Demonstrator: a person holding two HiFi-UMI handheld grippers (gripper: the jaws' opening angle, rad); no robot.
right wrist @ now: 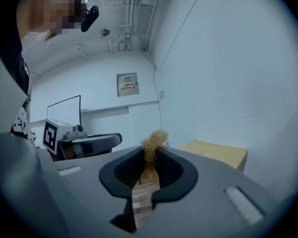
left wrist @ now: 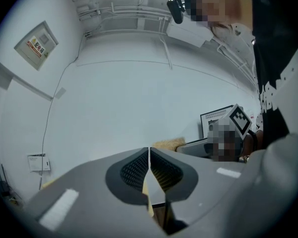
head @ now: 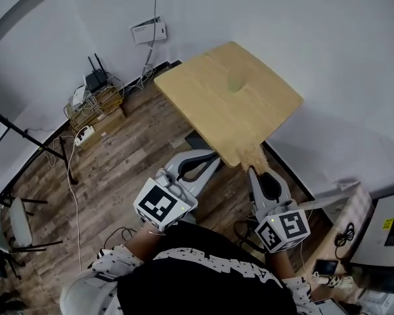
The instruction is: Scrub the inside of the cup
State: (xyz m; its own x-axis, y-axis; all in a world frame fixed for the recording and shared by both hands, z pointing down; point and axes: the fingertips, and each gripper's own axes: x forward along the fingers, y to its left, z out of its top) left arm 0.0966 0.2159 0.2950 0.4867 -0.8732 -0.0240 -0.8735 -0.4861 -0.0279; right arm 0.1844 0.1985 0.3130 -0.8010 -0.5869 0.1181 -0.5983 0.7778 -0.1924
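Brush of frizzy straw-coloured fibre

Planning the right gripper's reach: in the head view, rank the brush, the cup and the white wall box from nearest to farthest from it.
1. brush: clamped by the right gripper.
2. cup: ahead, on the table.
3. white wall box: on the wall beyond the table, to the left.
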